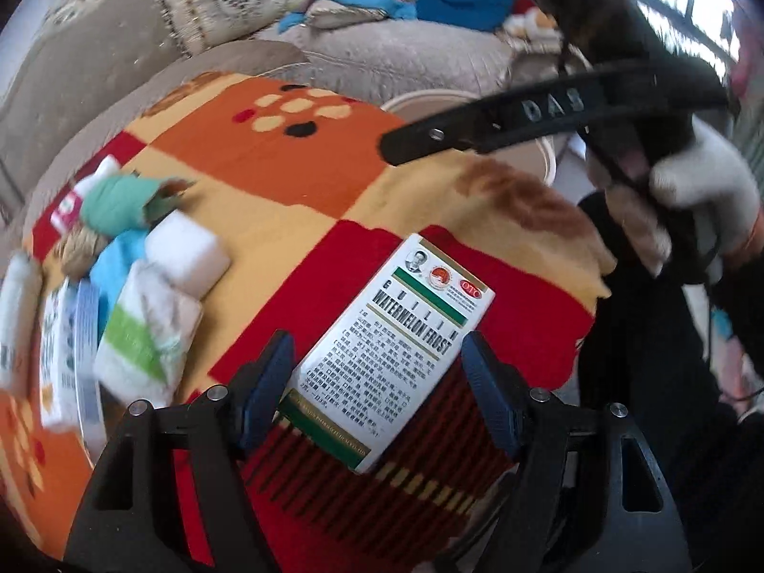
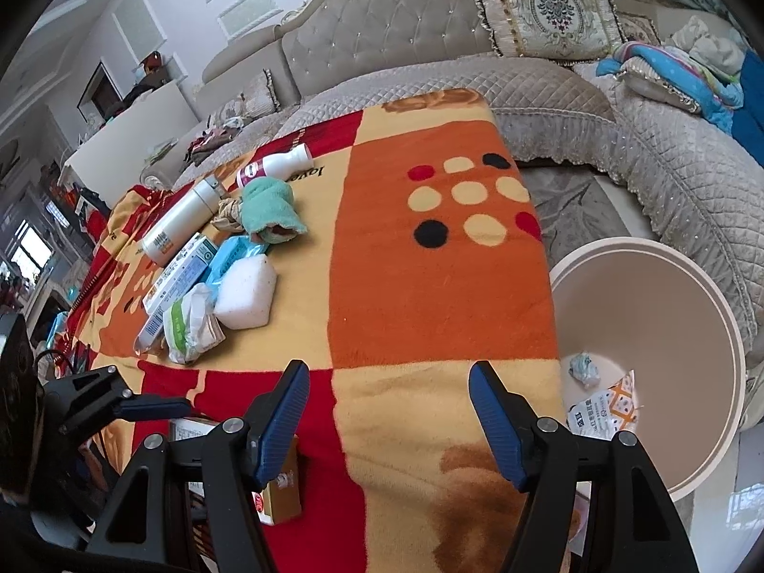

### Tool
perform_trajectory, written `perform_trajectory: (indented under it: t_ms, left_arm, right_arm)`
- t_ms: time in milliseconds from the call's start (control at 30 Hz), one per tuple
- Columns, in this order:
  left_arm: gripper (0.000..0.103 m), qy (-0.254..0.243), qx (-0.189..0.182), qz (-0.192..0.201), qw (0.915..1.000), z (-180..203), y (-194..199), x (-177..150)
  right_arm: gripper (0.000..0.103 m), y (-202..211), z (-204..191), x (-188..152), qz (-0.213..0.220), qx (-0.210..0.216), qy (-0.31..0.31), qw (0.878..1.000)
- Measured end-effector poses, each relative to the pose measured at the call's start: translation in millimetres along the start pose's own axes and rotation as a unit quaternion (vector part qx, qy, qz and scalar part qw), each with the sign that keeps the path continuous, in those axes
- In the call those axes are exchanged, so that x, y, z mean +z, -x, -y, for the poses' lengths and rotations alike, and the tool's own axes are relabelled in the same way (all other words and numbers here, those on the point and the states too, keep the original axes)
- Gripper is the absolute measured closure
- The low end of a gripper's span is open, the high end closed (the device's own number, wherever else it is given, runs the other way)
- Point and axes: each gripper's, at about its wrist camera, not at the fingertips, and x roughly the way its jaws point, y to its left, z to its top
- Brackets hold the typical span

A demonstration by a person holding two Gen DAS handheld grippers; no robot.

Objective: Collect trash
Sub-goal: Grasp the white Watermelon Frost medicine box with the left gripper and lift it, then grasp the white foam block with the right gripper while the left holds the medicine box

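A white "Watermelon Frost" box (image 1: 392, 352) lies flat on the patterned blanket (image 1: 296, 200), between the blue pads of my open left gripper (image 1: 377, 382); the pads do not touch it. In the right wrist view the box's end (image 2: 279, 482) shows at the lower left, partly behind a finger. My right gripper (image 2: 389, 410) is open and empty, held above the blanket's near edge. A beige waste bin (image 2: 668, 315) stands on the floor to its right, with a blue wad (image 2: 583, 368) and a printed wrapper (image 2: 604, 413) inside.
A pile lies on the blanket's left: a white sponge (image 2: 246, 293), tissue pack (image 2: 191, 324), teal cloth (image 2: 270, 212), white flask (image 2: 184, 219), small bottle (image 2: 277, 167) and flat boxes (image 2: 179, 274). A quilted sofa (image 2: 525, 81) with cushions curves behind and to the right.
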Motion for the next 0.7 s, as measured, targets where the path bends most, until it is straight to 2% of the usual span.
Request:
perform_trajectory:
  t_ms: [200,300,367,433,467,500,567,633,700]
  left_arm:
    - [0.03,0.001,0.011,-0.008,0.9999,-1.4,-11.1,4.5]
    - [0.034,0.015,0.024,-0.007,0.9996,-2.9,-8.5,1.6]
    - [0.04,0.033,0.041,-0.003,0.9986,-8.6,-2.9,-3.0]
    - [0.044,0.072,0.052,-0.004,0.996,-22.3,4.8,-10.6]
    - [0.05,0.1,0.056,-0.005,0.9934,-32.1,10.4,-16.2]
    - [0.067,0.124,0.058,-0.002,0.9905,-41.2,16.9,-22.2]
    - [0.081,0.169,0.057,0.015,0.9839,-57.4,36.4,-33.7]
    - [0.081,0.193,0.081,0.023,0.9776,-68.1,49.2,-40.9]
    - [0.08,0.208,0.076,0.028,0.9748,-75.8,51.6,-45.6]
  right_arm:
    - [0.036,-8.6,3.4,2.9,-0.011,-0.002,-0.002,1.0]
    - [0.036,-11.2,4.4,4.7,-0.014,-0.004,-0.002,1.0]
    - [0.036,-12.2,4.2,5.9,-0.016,-0.003,-0.003,1.0]
    - [0.036,-13.3,1.9,7.5,-0.016,-0.001,-0.002,1.0]
    - [0.036,-14.3,-1.2,8.5,-0.016,0.002,0.001,1.0]
    - [0.036,-15.4,-4.1,9.0,-0.017,0.004,0.003,1.0]
    - [0.036,-19.2,-12.8,10.9,-0.019,0.01,0.012,1.0]
    - [0.036,-26.8,-28.5,14.8,-0.023,0.017,0.029,0.999]
    - [0.036,-35.5,-43.8,18.7,-0.024,0.022,0.047,0.998]
